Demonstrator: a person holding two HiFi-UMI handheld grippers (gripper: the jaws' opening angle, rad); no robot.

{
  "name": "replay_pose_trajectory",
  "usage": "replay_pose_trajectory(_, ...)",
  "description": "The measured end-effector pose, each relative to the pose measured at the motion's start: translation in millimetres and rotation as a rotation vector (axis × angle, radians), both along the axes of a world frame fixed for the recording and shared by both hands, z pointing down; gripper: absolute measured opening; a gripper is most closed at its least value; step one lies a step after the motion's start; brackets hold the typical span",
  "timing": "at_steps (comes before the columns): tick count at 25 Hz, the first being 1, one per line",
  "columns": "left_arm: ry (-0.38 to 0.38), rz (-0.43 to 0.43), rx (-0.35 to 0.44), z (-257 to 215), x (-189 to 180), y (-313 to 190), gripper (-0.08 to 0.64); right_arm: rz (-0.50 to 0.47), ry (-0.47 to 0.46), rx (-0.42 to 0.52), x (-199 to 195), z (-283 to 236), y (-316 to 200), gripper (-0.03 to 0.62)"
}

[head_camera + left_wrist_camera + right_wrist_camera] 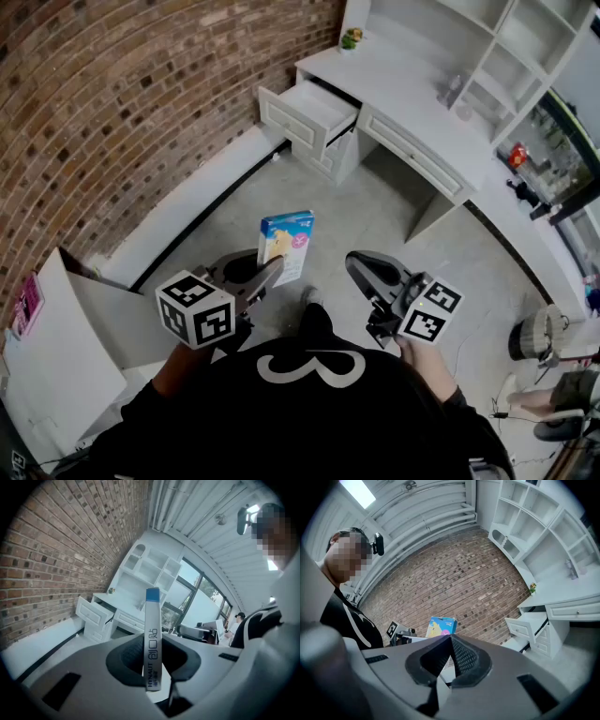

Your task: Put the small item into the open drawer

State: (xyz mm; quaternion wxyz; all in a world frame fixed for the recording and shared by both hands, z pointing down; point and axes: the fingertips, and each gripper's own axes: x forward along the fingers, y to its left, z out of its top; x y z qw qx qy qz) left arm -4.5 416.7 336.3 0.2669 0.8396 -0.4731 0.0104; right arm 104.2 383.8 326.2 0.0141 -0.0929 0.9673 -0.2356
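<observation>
The small item is a flat blue and white box (287, 245) with a cartoon print, standing upright between the jaws of my left gripper (271, 272). Seen from the left gripper view, the box (153, 611) is edge-on and the left gripper (153, 644) is shut on it. The open drawer (312, 113) juts from the white desk's left end, well ahead of both grippers and across the floor. My right gripper (360, 268) is held beside the left one. In its own view the right gripper (451, 638) is shut with nothing in it; the box (440, 626) and the drawer (528, 626) show beyond.
A brick wall (122, 112) runs along the left. The white desk (412, 94) carries shelves and a small potted plant (351, 38). A white panel (56, 347) with a pink item (26, 305) stands at the near left. A stool (536, 333) is at the right.
</observation>
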Motion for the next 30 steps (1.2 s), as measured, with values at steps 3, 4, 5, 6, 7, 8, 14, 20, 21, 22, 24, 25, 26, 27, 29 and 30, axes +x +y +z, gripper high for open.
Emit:
replay_pose_trajectory(3, -0.001, -0.004, -0.013, 3.9, -1.2, -10.0, 0.069, -0.006, 0.002, -0.008, -1.5, 4.0, -10.5, 0.009)
replay_pose_trajectory(4, -0.001, -0.007, -0.017, 4.9, -2.6, -14.6, 0.069, -0.008, 0.003, -0.01, -2.6, 5.2, -15.6, 0.009)
replay_pose_trajectory(5, -0.001, -0.012, -0.021, 6.3, -4.3, -19.8, 0.069, -0.009, 0.005, -0.013, -3.7, 6.5, -21.6, 0.009)
replay_pose_trajectory(6, 0.0, -0.016, -0.027, 8.2, -6.1, -25.1, 0.069, -0.01, 0.006, -0.019, -4.9, 8.2, -28.1, 0.009)
replay_pose_trajectory(7, 0.002, -0.02, -0.035, 10.8, -7.7, -30.5, 0.069, -0.01, 0.007, -0.026, -6.2, 10.2, -34.8, 0.009)
replay_pose_trajectory(8, 0.003, -0.024, -0.043, 13.6, -9.4, -36.1, 0.069, -0.012, 0.009, -0.033, -7.8, 12.5, -41.6, 0.009)
replay_pose_trajectory(14, 0.016, -0.035, -0.08, 22.4, -17.4, -77.2, 0.069, -0.006, -0.013, -0.064, -18.9, 15.5, -87.5, 0.011)
replay_pose_trajectory(20, 0.024, -0.048, -0.107, 31.9, -20.2, -128.8, 0.069, -0.006, -0.024, -0.097, -21.8, 22.7, -141.2, 0.012)
replay_pose_trajectory(21, 0.026, -0.048, -0.115, 35.0, -19.5, -137.1, 0.069, -0.007, -0.023, -0.101, -22.0, 25.1, -149.0, 0.012)
replay_pose_trajectory(22, 0.029, -0.048, -0.123, 38.1, -18.5, -145.4, 0.069, -0.009, -0.021, -0.103, -22.2, 27.6, -156.5, 0.012)
replay_pose_trajectory(24, 0.032, -0.043, -0.139, 42.8, -15.5, -162.3, 0.069, -0.014, -0.014, -0.108, -22.3, 32.7, -171.7, 0.012)
replay_pose_trajectory(25, 0.032, -0.039, -0.144, 44.0, -13.4, -171.4, 0.069, -0.016, -0.011, -0.112, -21.7, 35.0, -179.9, 0.012)
replay_pose_trajectory(26, 0.031, -0.036, -0.147, 44.5, -11.1, -180.9, 0.069, -0.018, -0.01, -0.117, -20.8, 36.8, -188.8, 0.012)
replay_pose_trajectory(27, 0.029, -0.033, -0.148, 44.5, -9.2, -190.7, 0.069, -0.019, -0.011, -0.122, -19.8, 38.0, -198.0, 0.012)
replay_pose_trajectory(29, 0.025, -0.03, -0.148, 43.4, -6.1, -210.2, 0.069, -0.02, -0.014, -0.131, -18.4, 39.0, -216.9, 0.012)
replay_pose_trajectory(30, 0.023, -0.03, -0.148, 42.6, -4.6, -219.5, 0.069, -0.019, -0.017, -0.133, -17.8, 38.9, -226.2, 0.012)
